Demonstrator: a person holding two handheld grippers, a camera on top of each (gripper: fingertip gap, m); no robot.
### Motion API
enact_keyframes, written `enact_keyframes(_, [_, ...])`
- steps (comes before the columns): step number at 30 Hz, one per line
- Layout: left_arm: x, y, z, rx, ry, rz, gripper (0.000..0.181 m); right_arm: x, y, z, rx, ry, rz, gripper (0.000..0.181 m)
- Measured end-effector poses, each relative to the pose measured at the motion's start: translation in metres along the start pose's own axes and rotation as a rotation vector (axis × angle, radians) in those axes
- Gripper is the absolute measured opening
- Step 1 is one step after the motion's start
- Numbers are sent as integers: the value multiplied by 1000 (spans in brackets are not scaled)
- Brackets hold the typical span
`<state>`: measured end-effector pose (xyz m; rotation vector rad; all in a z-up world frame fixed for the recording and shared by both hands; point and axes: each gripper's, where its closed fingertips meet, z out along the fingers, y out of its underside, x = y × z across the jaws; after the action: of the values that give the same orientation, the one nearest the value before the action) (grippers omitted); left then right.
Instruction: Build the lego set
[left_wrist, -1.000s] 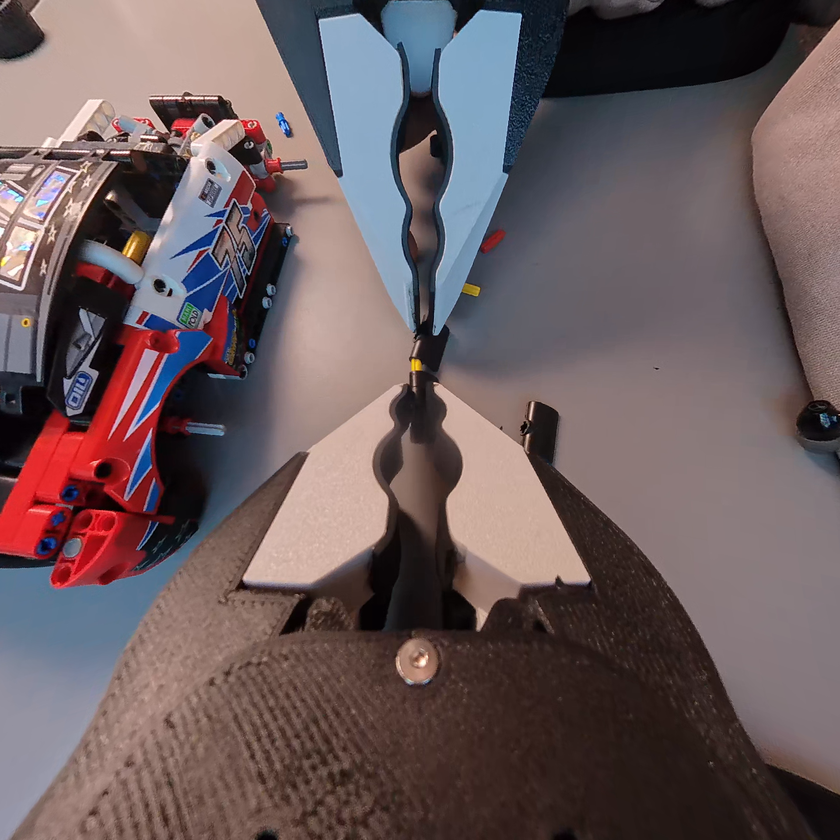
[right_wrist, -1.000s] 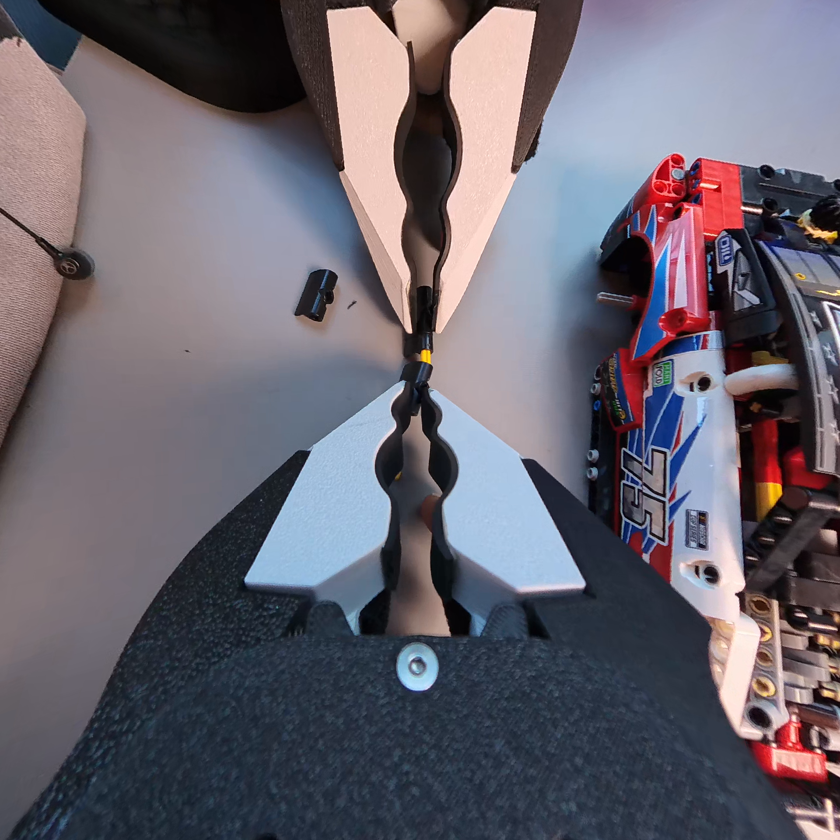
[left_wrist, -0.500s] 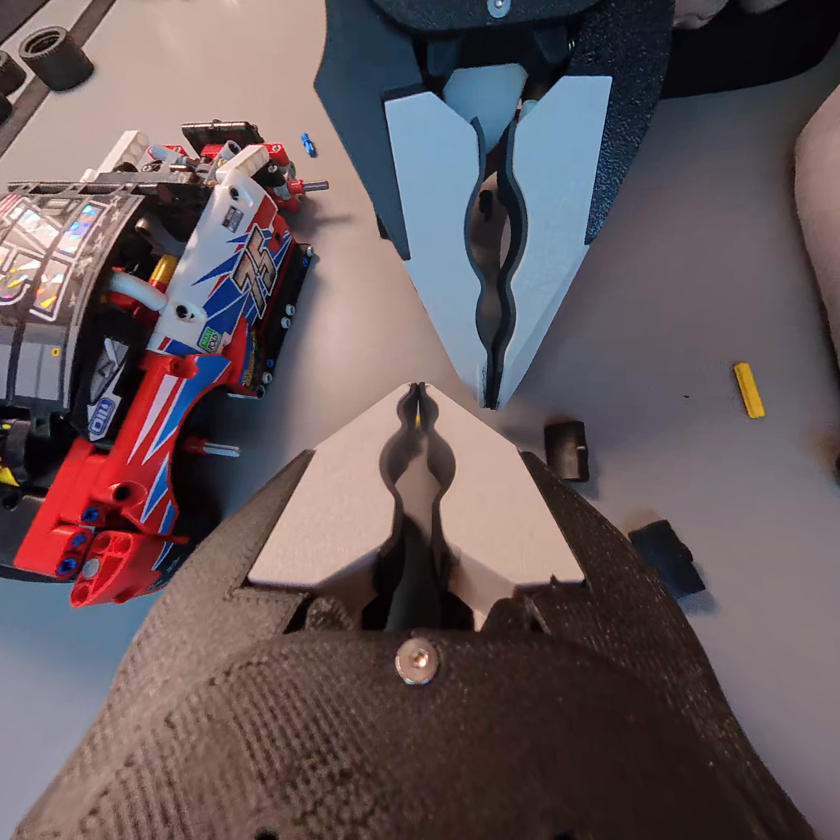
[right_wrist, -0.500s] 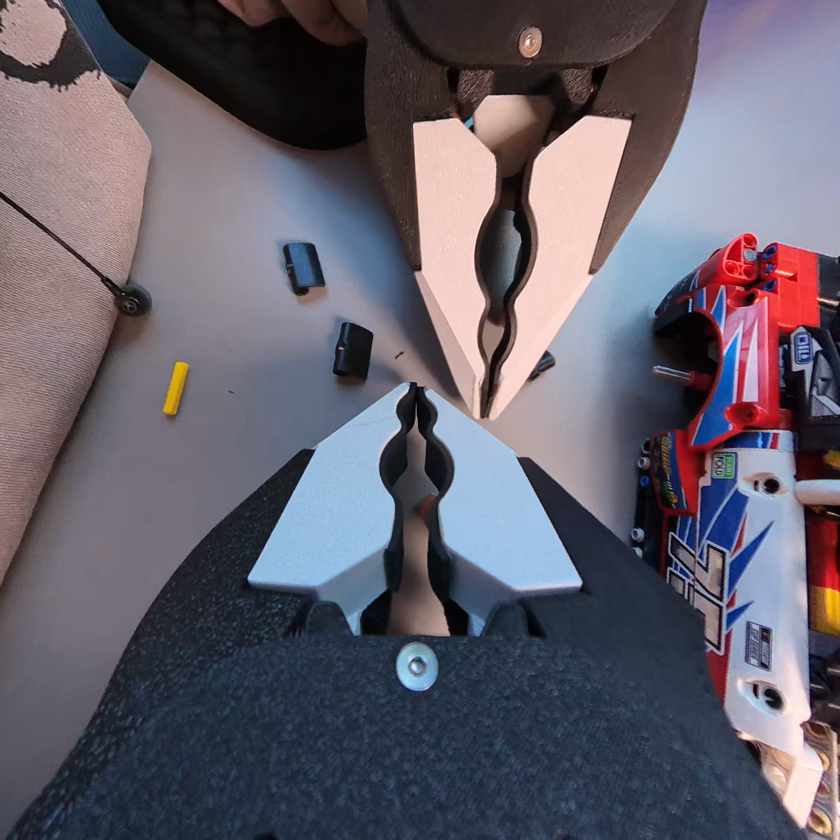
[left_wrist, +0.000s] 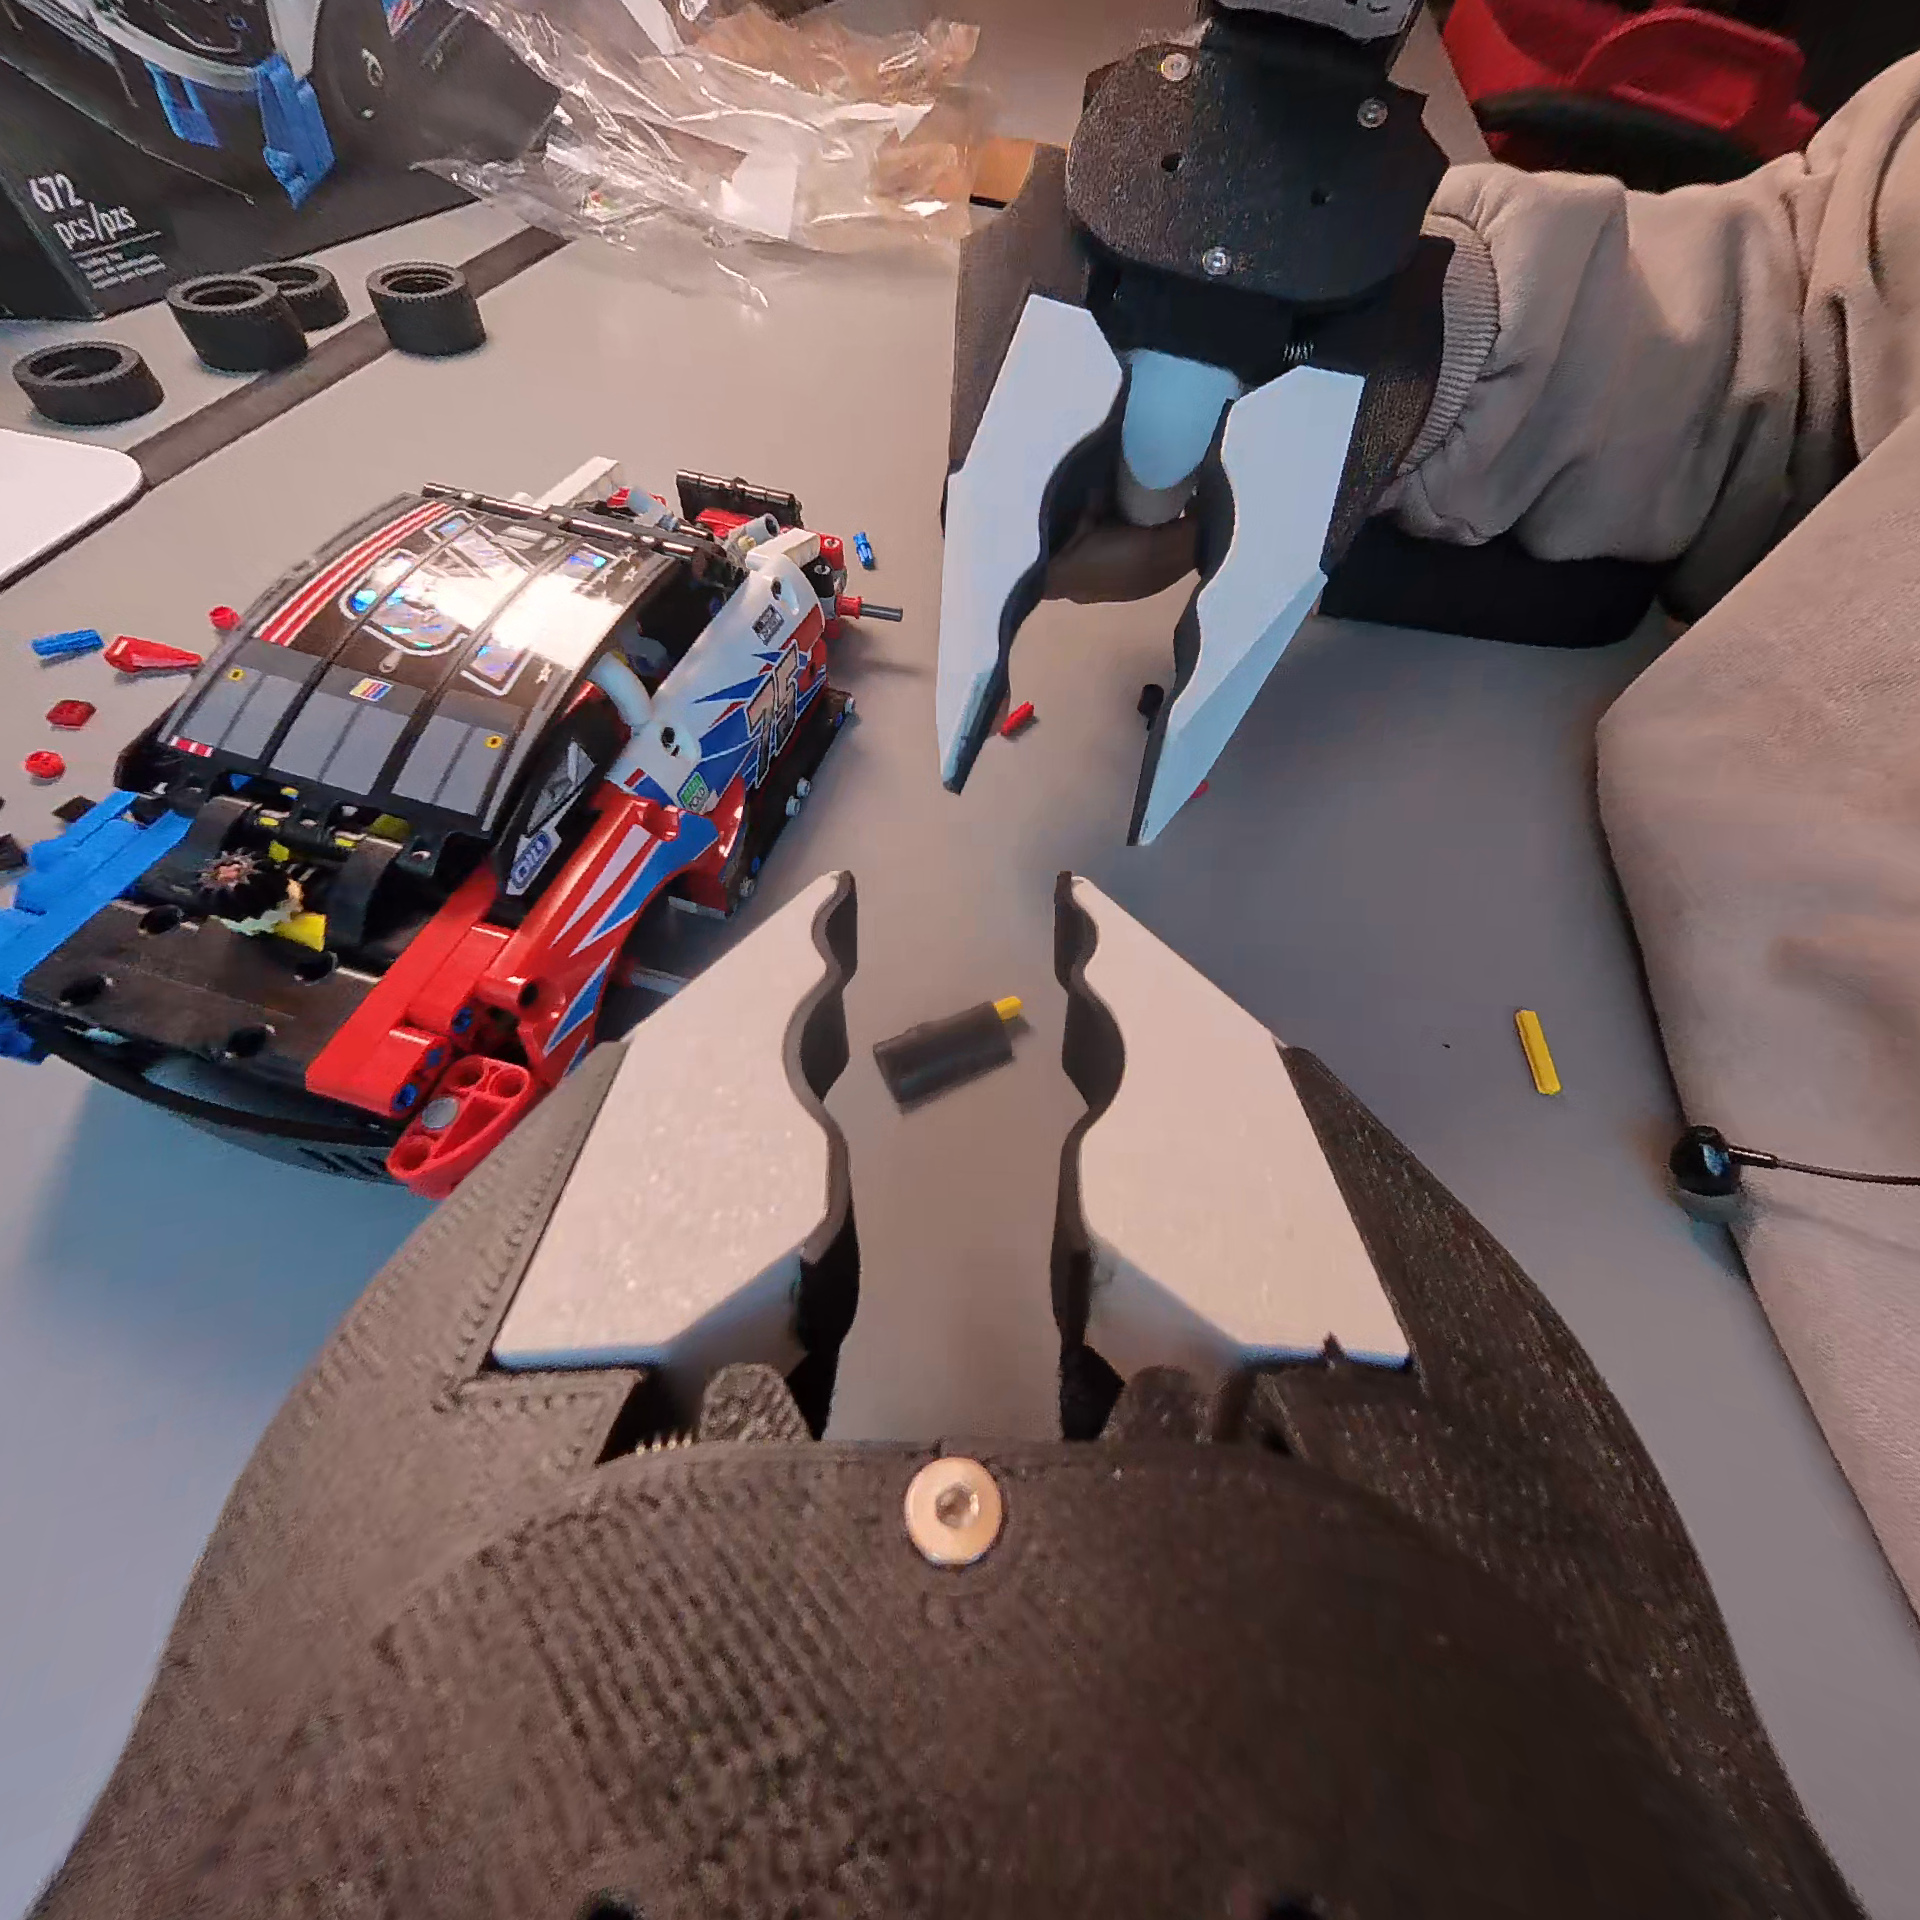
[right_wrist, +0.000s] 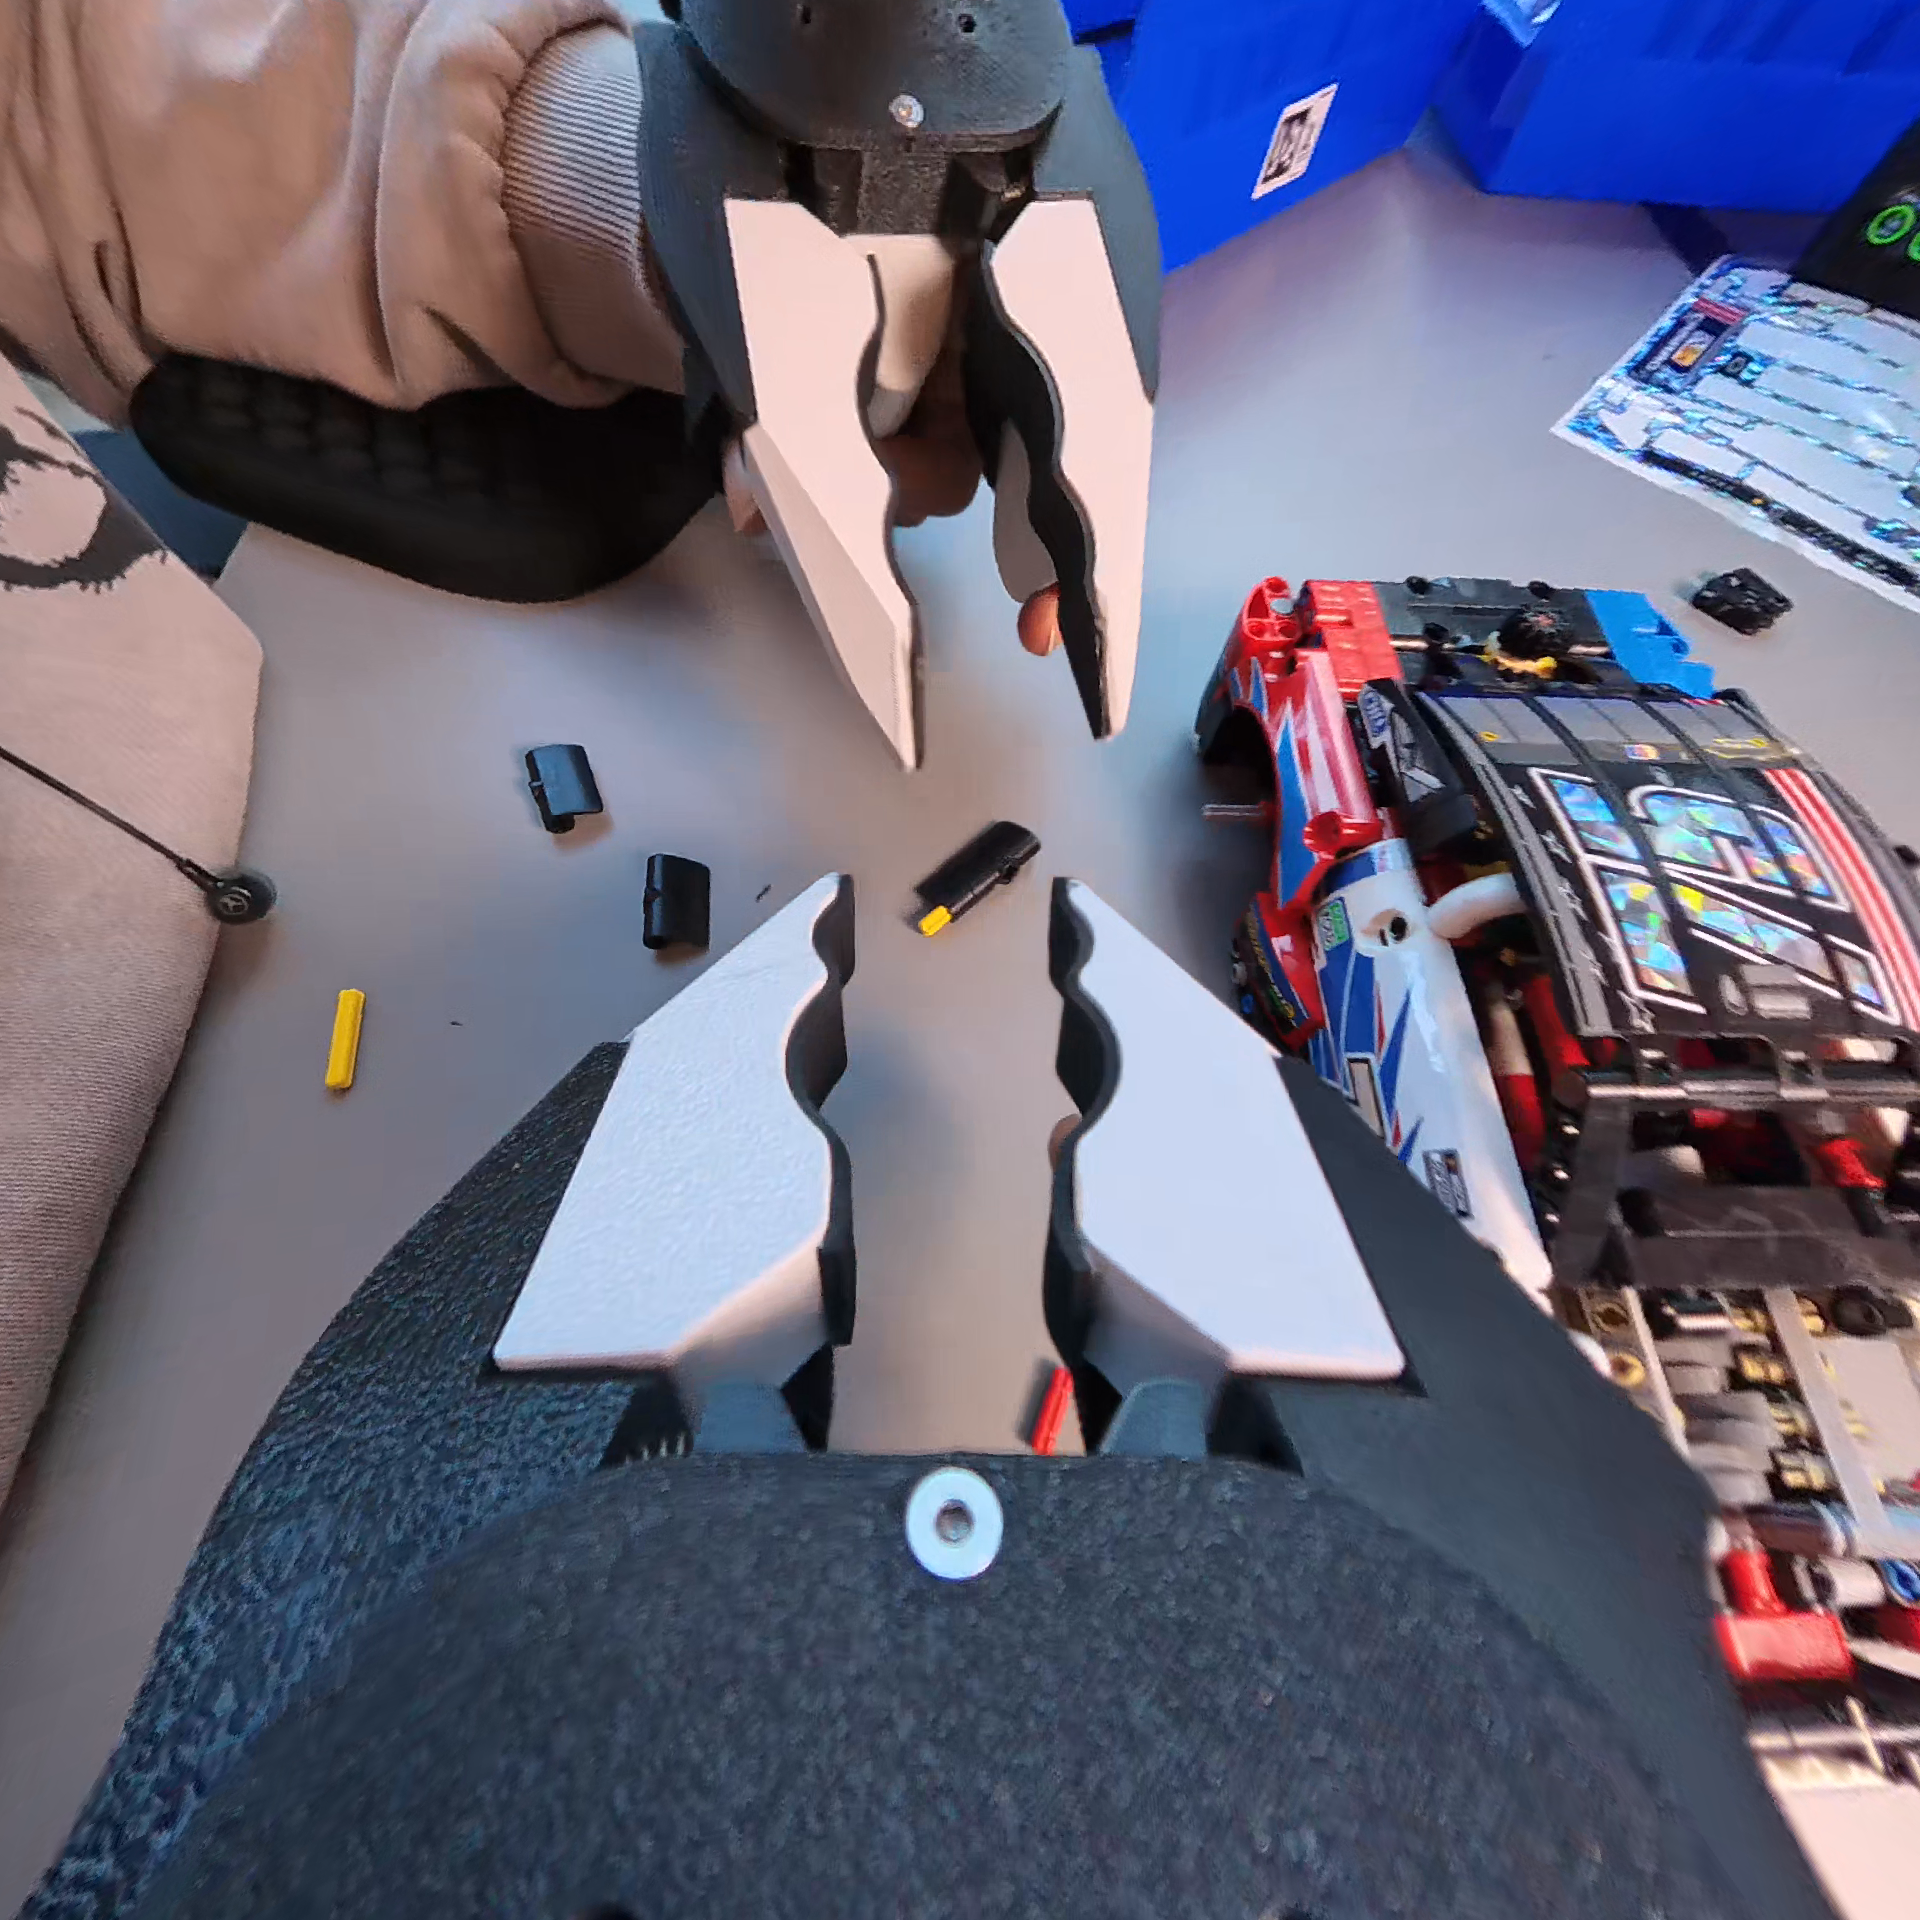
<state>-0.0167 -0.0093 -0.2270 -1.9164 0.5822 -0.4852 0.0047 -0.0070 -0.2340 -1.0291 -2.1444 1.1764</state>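
A small black piece with a yellow pin in one end (left_wrist: 945, 1049) lies on the grey table between my two grippers; it also shows in the right wrist view (right_wrist: 977, 860). My left gripper (left_wrist: 954, 881) is open and empty, its tips just short of the piece. My right gripper (right_wrist: 952, 883) is open and empty, facing the left one (right_wrist: 1006, 743) across the piece. The right gripper also shows in the left wrist view (left_wrist: 1044, 805). The partly built red, white, blue and black race car (left_wrist: 436, 790) stands left of the left gripper, and right in the right wrist view (right_wrist: 1558, 935).
Two loose black pieces (right_wrist: 563, 787) (right_wrist: 675, 899) and a yellow pin (right_wrist: 345, 1037) lie near a person's beige sleeve (left_wrist: 1704, 831). Several black tyres (left_wrist: 239, 322), a box (left_wrist: 208, 125) and plastic bags (left_wrist: 748, 135) sit at the back. A sticker sheet (right_wrist: 1787, 405) lies beyond the car. My two grippers' fingertips are within a few centimetres of each other.
Both grippers were shut on the black and yellow piece, joining it tip to tip. They have opened and pulled back and up, and the piece now lies on the table.
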Motion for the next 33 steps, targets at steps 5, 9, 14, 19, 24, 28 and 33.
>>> enact_keyframes(5, [6, -1, -20, -25, 43, 37, 38, 5, -3, -14, 35, 48, -20, 0])
enact_keyframes(9, [20, 18, -34, -127, 119, 55, 35, 7, 0, -22, 42, 70, -10, 0])
enact_keyframes(14, [44, 50, -47, -292, 209, 51, 34, 15, 2, -28, 67, 119, 22, 9])
enact_keyframes(19, [65, 73, -51, -426, 250, 72, 33, 15, 3, -30, 76, 133, 13, 9])
enact_keyframes(24, [82, 84, -46, -516, 254, 147, 33, 15, 4, -31, 73, 144, 7, 9])
enact_keyframes(28, [82, 84, -33, -517, 211, 213, 34, 16, 4, -32, 75, 153, 6, 8])
enact_keyframes(33, [65, 72, -10, -447, 93, 231, 13, 17, 4, -33, 81, 164, 5, 8])
